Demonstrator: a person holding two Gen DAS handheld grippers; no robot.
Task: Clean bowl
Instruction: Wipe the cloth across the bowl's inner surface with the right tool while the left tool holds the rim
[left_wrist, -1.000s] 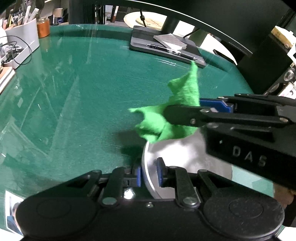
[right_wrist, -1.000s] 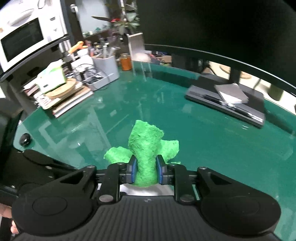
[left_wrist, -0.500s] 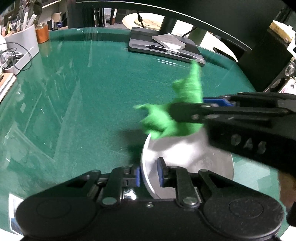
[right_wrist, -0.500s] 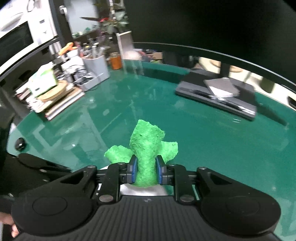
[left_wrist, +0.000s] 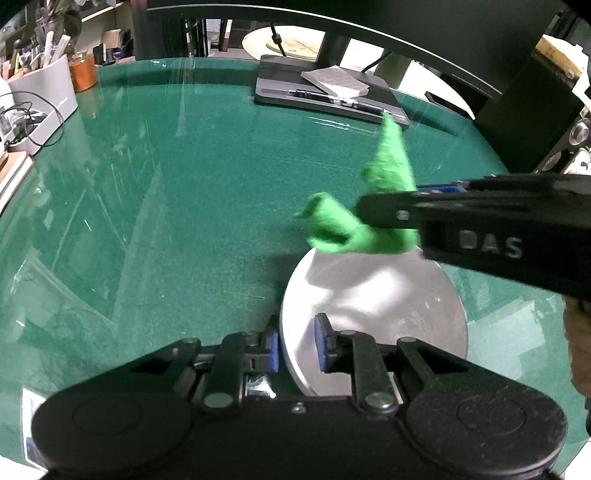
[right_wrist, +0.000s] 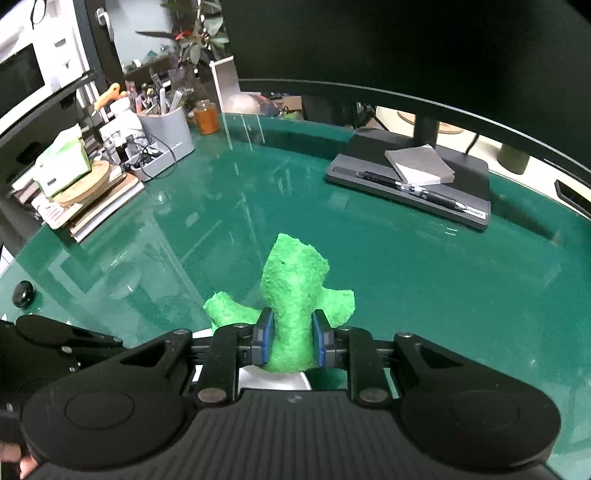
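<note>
A shiny metal bowl (left_wrist: 373, 314) rests on the green glass table, low and right of centre in the left wrist view. My left gripper (left_wrist: 297, 347) is shut on its near rim, one pad inside and one outside. A bright green cloth (right_wrist: 293, 295) is pinched in my right gripper (right_wrist: 292, 341), which is shut on it. In the left wrist view that right gripper (left_wrist: 413, 206) reaches in from the right, holding the green cloth (left_wrist: 354, 229) over the bowl's far edge. A sliver of the bowl (right_wrist: 273, 380) shows under the cloth in the right wrist view.
A dark monitor base with a notepad and pen (right_wrist: 417, 177) stands at the back of the table. A grey organiser, an orange jar (right_wrist: 206, 118), stacked books and a tissue box (right_wrist: 66, 166) crowd the left edge. A small black object (right_wrist: 22, 293) lies near left.
The right gripper and the green cloth have shifted right and slightly up along the bowl's far rim in the left wrist view. The left gripper still grips the rim, unmoved.
</note>
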